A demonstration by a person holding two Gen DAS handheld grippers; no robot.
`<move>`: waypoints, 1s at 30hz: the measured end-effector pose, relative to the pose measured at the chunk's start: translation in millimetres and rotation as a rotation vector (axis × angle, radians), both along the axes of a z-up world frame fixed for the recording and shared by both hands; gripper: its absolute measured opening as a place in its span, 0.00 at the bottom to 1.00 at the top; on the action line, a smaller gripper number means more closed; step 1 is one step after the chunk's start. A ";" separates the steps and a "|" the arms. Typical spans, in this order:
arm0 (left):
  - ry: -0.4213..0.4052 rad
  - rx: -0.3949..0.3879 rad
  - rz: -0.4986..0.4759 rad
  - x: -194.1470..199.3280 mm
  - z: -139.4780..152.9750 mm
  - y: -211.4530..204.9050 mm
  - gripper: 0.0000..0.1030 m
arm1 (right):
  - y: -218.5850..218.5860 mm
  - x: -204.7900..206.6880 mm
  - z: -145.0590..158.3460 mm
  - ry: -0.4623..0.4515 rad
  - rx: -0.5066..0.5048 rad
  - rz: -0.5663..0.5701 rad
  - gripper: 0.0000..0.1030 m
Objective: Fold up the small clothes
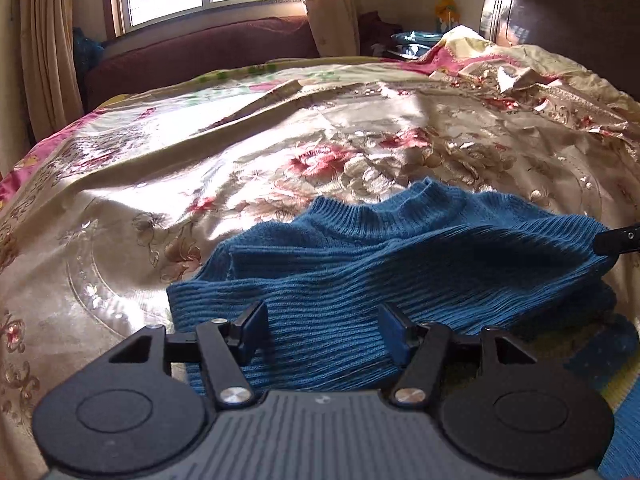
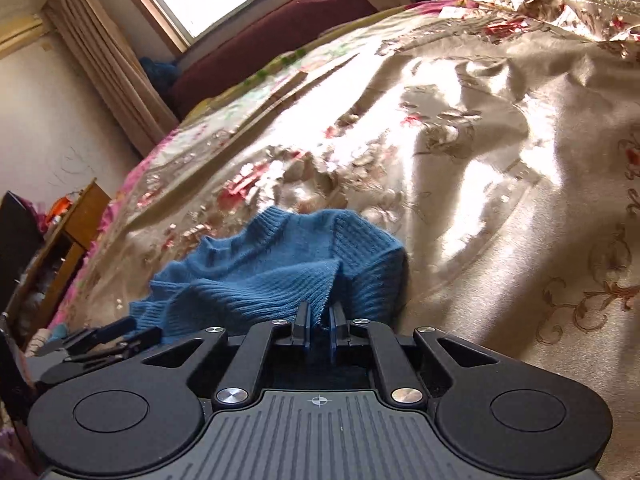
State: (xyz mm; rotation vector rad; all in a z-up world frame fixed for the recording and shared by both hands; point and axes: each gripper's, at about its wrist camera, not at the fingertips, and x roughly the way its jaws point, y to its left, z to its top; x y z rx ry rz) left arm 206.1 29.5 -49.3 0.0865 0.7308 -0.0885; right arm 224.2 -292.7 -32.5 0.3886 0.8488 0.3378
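A blue ribbed knit sweater (image 1: 400, 256) lies bunched on the floral satin bedspread (image 1: 200, 160), collar toward the far side. My left gripper (image 1: 325, 322) is open just above the sweater's near edge; knit shows between its fingers, but the pads do not press on it. At the right edge of the left wrist view, my right gripper (image 1: 616, 240) pinches the sweater's right side. In the right wrist view, my right gripper (image 2: 320, 322) is shut on a fold of the sweater (image 2: 260, 276). The left gripper (image 2: 108, 340) shows at the lower left of that view.
The bedspread (image 2: 480, 160) stretches wide and rumpled beyond the sweater. Crumpled bedding (image 1: 500, 60) lies by the dark headboard (image 1: 560, 8). A dark red sofa (image 1: 200, 52) stands under the window. A wooden nightstand (image 2: 72, 220) stands beside the bed.
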 end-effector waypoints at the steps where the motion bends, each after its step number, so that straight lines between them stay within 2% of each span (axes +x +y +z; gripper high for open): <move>1: 0.017 0.004 -0.001 2.8 -5.3 -0.9 0.64 | 0.8 4.6 -9.3 0.018 -0.048 -0.020 0.08; 3: 0.011 0.021 -0.003 2.0 -6.4 -4.8 0.65 | 5.2 8.4 -15.4 0.018 -0.095 -0.020 0.09; 6: -0.005 0.030 -0.010 -2.6 0.5 -5.5 0.65 | 6.4 6.2 -10.3 0.006 -0.085 -0.022 0.11; 7: -0.013 0.031 -0.008 -4.2 2.7 -4.3 0.65 | 6.9 4.2 -6.6 -0.007 -0.096 -0.028 0.14; 12: -0.068 0.029 0.017 -11.5 10.7 3.3 0.65 | 7.5 -5.9 13.6 -0.107 -0.147 -0.086 0.14; 16: -0.054 0.000 0.035 -5.7 8.3 7.4 0.65 | 30.3 -5.5 25.6 -0.178 -0.130 0.000 0.14; 20: -0.015 0.020 0.020 -1.2 1.8 3.5 0.65 | 63.6 11.9 18.5 -0.161 -0.145 0.097 0.14; 22: 0.006 0.039 0.014 0.0 -4.3 3.6 0.66 | 74.5 26.6 4.8 -0.111 -0.221 0.092 0.14; 24: 0.011 0.030 0.006 -1.1 -6.7 6.4 0.67 | 76.8 40.0 -11.9 -0.061 -0.276 0.075 0.05; 26: 0.016 0.018 0.010 -2.1 -5.1 8.9 0.67 | 71.7 43.1 -14.6 -0.052 -0.245 0.063 0.05; 27: 0.016 0.012 0.012 -3.2 -3.1 10.1 0.67 | 70.2 41.4 -11.2 -0.054 -0.239 0.052 0.06; 28: 0.011 0.008 0.010 -4.3 0.1 10.9 0.67 | 69.4 36.7 -5.8 -0.072 -0.239 0.042 0.15; 30: -0.016 0.004 0.003 -5.6 7.2 11.5 0.67 | 72.6 22.2 7.5 -0.150 -0.257 0.052 0.14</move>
